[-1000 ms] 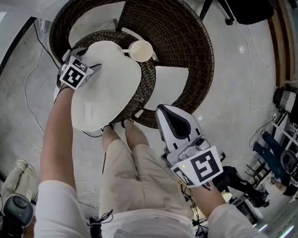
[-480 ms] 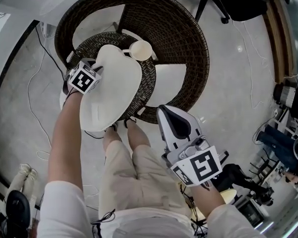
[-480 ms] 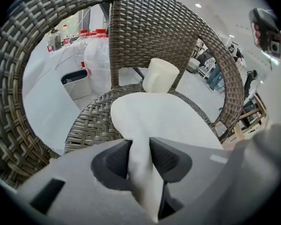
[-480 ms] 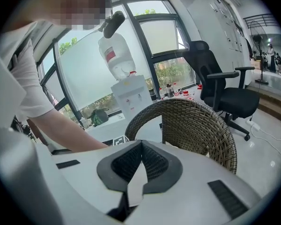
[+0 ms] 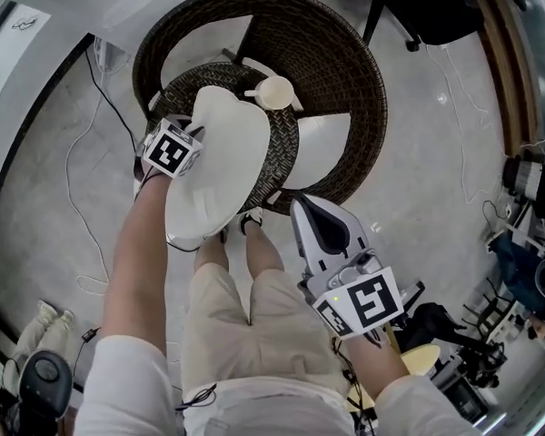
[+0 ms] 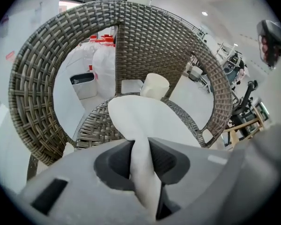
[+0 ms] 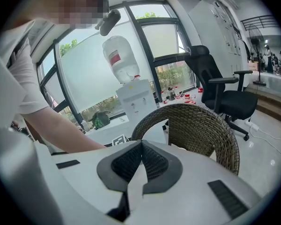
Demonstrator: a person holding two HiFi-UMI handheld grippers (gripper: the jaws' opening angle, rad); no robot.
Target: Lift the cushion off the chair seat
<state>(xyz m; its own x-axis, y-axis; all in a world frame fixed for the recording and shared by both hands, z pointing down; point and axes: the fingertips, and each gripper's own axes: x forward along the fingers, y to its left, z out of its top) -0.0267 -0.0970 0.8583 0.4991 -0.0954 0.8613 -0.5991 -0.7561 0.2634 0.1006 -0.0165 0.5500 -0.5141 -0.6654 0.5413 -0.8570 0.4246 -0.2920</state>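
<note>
A white round cushion (image 5: 220,157) lies tilted over the seat of a dark wicker chair (image 5: 345,53), its near edge hanging past the seat's front. My left gripper (image 5: 198,137) grips the cushion's left edge. In the left gripper view its jaws are closing, and the pads pinch a fold of the cushion (image 6: 150,121) between them (image 6: 140,149). My right gripper (image 5: 302,205) hovers near the chair's front right, apart from the cushion. Its jaws (image 7: 141,146) are shut with nothing between them.
A small white round piece (image 5: 274,92) sits at the back of the seat. The person's legs (image 5: 245,307) stand right in front of the chair. Cables (image 5: 86,198) trail over the floor at left. A black office chair (image 7: 220,83) and a water dispenser (image 7: 131,93) stand behind.
The left gripper has closed on the cushion's left edge and risen, tilting that side of the cushion up off the seat. The right gripper stays shut and has shifted only slightly.
</note>
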